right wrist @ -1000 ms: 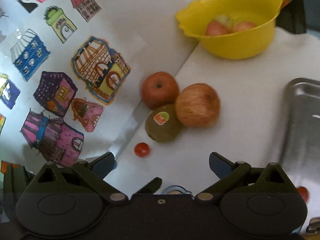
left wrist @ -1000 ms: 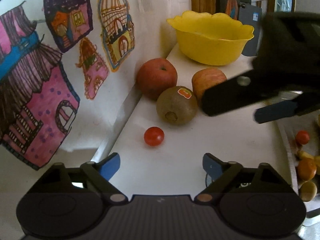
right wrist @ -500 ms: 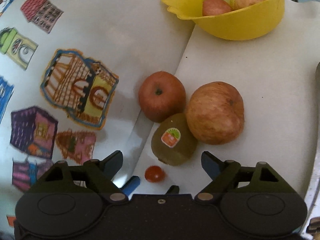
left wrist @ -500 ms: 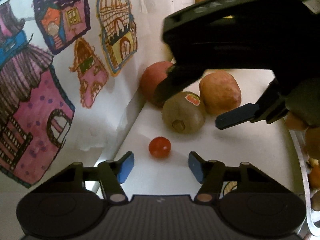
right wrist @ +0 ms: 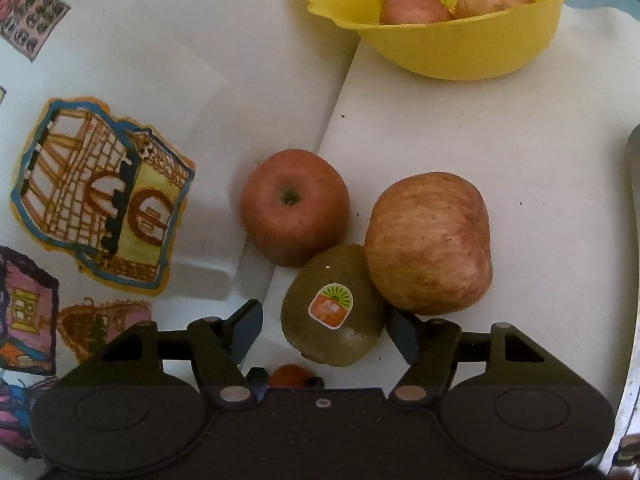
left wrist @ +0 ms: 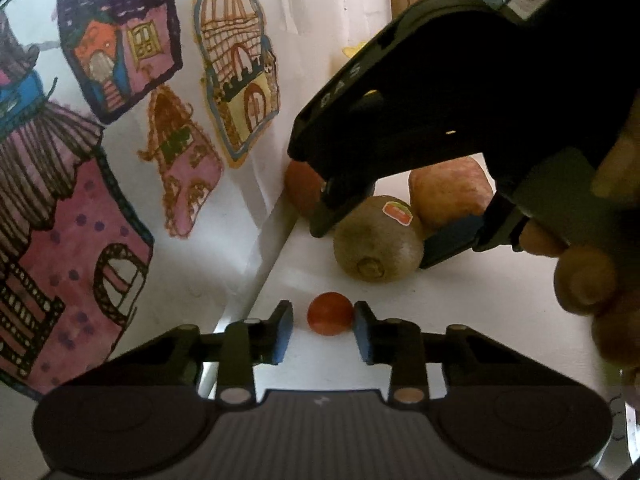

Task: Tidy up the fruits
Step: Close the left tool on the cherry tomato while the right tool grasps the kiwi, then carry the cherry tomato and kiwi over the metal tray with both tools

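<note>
A small red cherry tomato [left wrist: 330,313] lies on the white counter between the blue pads of my left gripper [left wrist: 323,330]; the right pad touches it, the left pad stands a little off. A brown kiwi with a sticker [right wrist: 333,305] lies between the open fingers of my right gripper [right wrist: 320,330], which is not closed on it. The kiwi [left wrist: 379,239] and the right gripper [left wrist: 400,236] also show in the left wrist view. A red apple [right wrist: 294,206] and a larger streaked apple [right wrist: 430,242] touch the kiwi. A yellow colander bowl [right wrist: 460,46] at the back holds fruit.
A white wall with coloured house drawings [left wrist: 120,128] runs along the left, close to the fruit. The rim of a metal tray [right wrist: 634,184] stands at the right edge. The person's fingers [left wrist: 584,280] hold the right gripper.
My left gripper has moved forward and narrowed around the cherry tomato. My right gripper has come down over the kiwi, its fingers now on either side of it.
</note>
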Demonstrator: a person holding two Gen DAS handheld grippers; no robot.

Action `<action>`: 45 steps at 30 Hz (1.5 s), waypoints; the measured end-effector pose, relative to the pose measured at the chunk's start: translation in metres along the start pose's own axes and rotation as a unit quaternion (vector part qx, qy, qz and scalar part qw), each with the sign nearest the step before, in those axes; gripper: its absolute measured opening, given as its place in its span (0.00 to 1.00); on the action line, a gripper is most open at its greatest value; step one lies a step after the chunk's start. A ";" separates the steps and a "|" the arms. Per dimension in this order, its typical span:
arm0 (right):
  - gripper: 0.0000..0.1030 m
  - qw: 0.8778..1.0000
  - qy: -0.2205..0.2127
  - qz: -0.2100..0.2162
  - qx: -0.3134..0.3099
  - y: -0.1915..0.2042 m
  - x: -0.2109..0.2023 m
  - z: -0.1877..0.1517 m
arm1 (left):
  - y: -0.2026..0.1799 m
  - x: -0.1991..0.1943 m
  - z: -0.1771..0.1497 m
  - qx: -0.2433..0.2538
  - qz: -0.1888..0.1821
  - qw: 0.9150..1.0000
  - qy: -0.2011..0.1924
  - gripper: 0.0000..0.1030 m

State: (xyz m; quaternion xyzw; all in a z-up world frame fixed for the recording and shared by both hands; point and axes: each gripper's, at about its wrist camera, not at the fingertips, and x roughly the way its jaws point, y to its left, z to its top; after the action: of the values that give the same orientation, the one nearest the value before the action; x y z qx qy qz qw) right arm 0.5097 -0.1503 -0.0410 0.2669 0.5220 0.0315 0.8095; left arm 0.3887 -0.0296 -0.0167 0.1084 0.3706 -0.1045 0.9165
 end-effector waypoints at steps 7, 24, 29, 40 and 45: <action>0.58 0.999 -0.010 -0.030 -0.038 0.017 -0.002 -0.007 | 0.006 -0.005 0.000 0.000 0.000 1.000 -0.001 0.25; 0.57 0.999 -0.005 0.007 -0.050 -0.008 -0.027 -0.029 | 0.024 -0.006 0.001 -0.015 -0.004 1.000 0.009 0.25; 0.57 0.998 -0.006 0.018 -0.052 -0.016 -0.038 -0.042 | 0.027 -0.004 0.003 -0.015 -0.004 1.000 0.013 0.25; 0.57 0.997 -0.042 0.044 -0.053 -0.037 -0.054 -0.078 | 0.026 -0.005 0.004 -0.010 -0.012 1.000 0.015 0.25; 0.57 0.995 -0.066 0.054 -0.057 -0.048 -0.078 -0.093 | 0.026 -0.004 0.005 -0.002 -0.014 1.000 0.015 0.25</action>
State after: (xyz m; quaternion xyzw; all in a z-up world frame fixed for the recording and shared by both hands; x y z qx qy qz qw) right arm 0.3833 -0.1797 -0.0283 0.2495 0.4495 0.0879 0.8532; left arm 0.3967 -0.0056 -0.0072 0.1031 0.3858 -0.1155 0.9095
